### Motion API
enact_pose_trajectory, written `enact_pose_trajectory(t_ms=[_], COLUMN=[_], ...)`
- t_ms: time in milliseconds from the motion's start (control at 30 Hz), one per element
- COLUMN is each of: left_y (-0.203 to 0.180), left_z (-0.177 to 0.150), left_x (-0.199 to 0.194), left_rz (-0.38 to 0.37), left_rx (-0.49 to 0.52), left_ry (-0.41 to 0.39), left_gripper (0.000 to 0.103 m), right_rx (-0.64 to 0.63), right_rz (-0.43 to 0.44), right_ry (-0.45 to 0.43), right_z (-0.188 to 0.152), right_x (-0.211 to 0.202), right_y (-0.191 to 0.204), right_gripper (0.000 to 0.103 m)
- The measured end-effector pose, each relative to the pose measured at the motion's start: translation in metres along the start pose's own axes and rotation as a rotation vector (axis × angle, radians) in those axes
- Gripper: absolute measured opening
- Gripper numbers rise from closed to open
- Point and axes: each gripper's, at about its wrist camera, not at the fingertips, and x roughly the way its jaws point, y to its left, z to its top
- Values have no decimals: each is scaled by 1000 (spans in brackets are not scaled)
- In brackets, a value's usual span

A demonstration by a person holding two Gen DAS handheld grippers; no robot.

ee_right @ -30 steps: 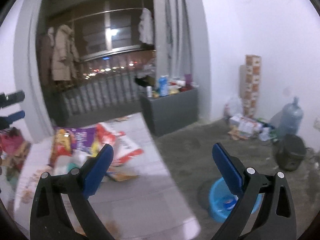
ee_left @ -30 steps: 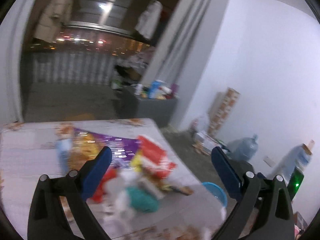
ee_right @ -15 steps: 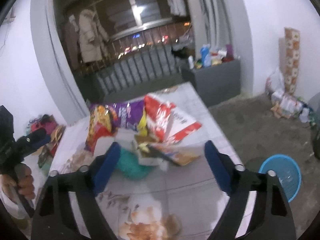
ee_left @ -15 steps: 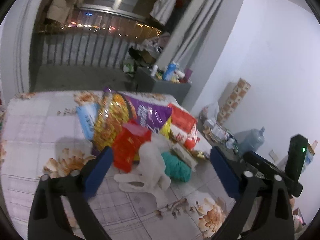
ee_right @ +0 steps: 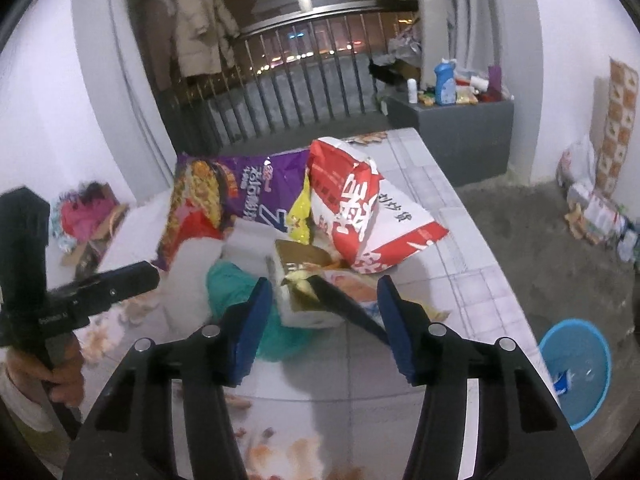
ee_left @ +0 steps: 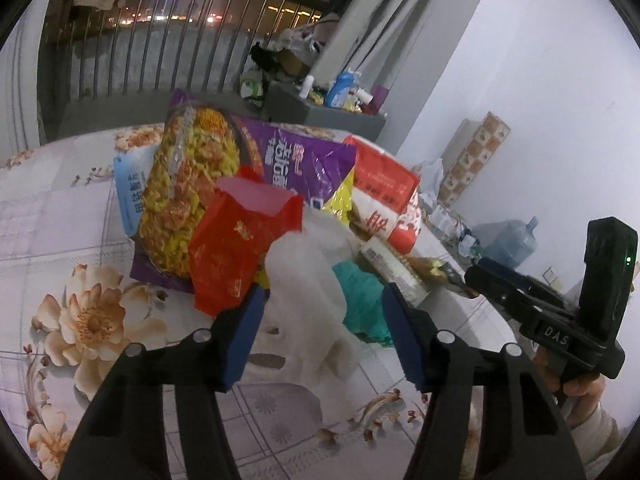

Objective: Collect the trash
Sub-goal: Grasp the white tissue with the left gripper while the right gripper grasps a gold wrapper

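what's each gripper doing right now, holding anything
left gripper: open, jaws closing around the white plastic bag, not gripping yet
right gripper: open, jaws closing around the small carton, not gripping yet

A table (ee_right: 448, 216) covered with a pale tiled-pattern cloth printed with peach flowers (ee_left: 86, 318) fills the foreground. Behind it a metal balcony railing (ee_right: 304, 92) runs across, with city lights showing through the bars. A beige coat (ee_right: 200, 36) hangs above the railing on the left. To the right of the railing stands a grey cabinet (ee_right: 464, 128), its top crowded with small items, among them a blue detergent bottle (ee_right: 446, 80) and a purple cup (ee_right: 495, 76). A large clear water jug (ee_left: 514, 238) sits on the floor by the white wall, and a tall patterned carton (ee_right: 618, 128) leans against that wall.
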Motion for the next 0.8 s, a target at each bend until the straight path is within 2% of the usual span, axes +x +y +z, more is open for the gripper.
enact_pose_trajectory(t_ms=[133,267,400,533,633,700,800], left_y=[3,10,15,16,13,11,9], left_z=[-2,-4,-6,-6,-5,-5,-5], left_x=[14,24,26,26,27,26,26], left_rz=[11,14,8,0,-3,-4,-7], left_rx=[-6,-42,-62,-68,-59,-52,-49], left_ry=[54,97,104,112,116,113,105], left_gripper=[57,52,44,38,31,25,18], right_rx=[-54,-108,-116,-118,-119,-119,-114], right_rz=[-9,-21,-37,-52,-58,-54,-48], right_ry=[33,52,79,98,117,123,123], right_z=[-2,-7,-10,-10,-11,-12,-11], right_x=[8,9,14,17,20,20,19], right_y=[-1,-1,-4,-7,-8,-8,-8], right_gripper=[51,51,43,40,31,19,10])
